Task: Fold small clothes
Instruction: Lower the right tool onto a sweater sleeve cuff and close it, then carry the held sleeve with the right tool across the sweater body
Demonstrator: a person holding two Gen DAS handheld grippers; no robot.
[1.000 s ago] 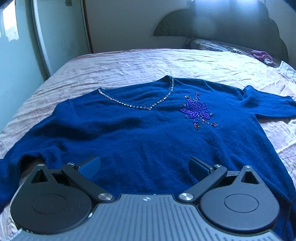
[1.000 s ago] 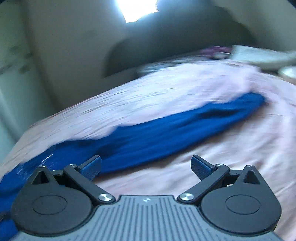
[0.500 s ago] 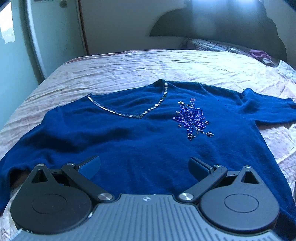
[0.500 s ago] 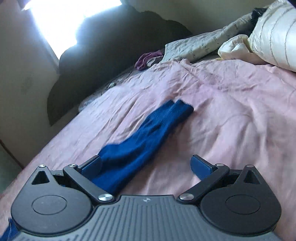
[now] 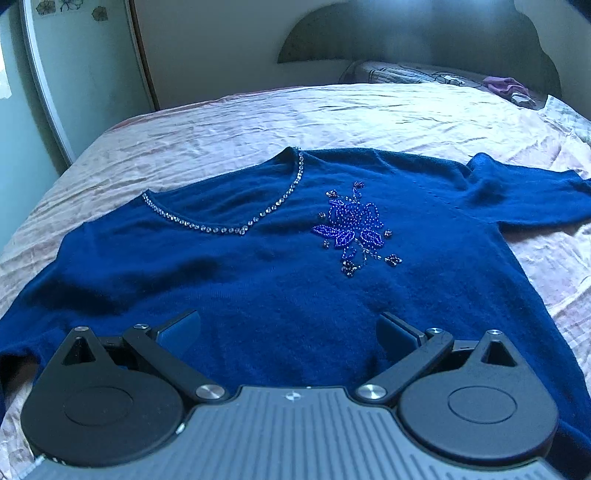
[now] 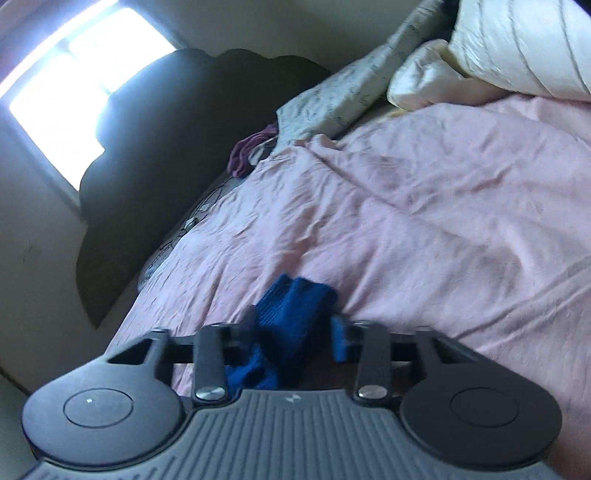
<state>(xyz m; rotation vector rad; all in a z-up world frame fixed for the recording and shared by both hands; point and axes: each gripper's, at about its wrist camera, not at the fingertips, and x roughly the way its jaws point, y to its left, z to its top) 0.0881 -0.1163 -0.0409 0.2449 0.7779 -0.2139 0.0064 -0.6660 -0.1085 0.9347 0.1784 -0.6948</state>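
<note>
Across the middle of the bed [image 5: 258, 122], on its wrinkled pink sheet, a dark blue sweater [image 5: 258, 295] lies spread flat with its front up, the neckline toward the headboard [image 5: 424, 33] and the hem toward the near edge. A row of small clear stones [image 5: 258, 218] trims the V-shaped neck, and a beaded blue flower [image 5: 351, 229] sits on the chest just beside it. One sleeve [image 5: 535, 195] reaches out toward the right edge of the bed. The left hand-held gripper [image 5: 288, 332] hangs over the lower part of the sweater with its jaws spread wide and nothing between them. In the right wrist view the right hand-held gripper [image 6: 291, 339] is closing, its jaws drawn in around the bunched blue cuff [image 6: 295, 306] at the end of that sleeve, and the fabric sits squeezed between the two pads above the pink sheet. At the far corner of the bed a patterned grey blanket [image 6: 343, 92], a cream pillow [image 6: 524, 44] and a small purple cloth [image 6: 247, 147] are piled against the headboard.
</note>
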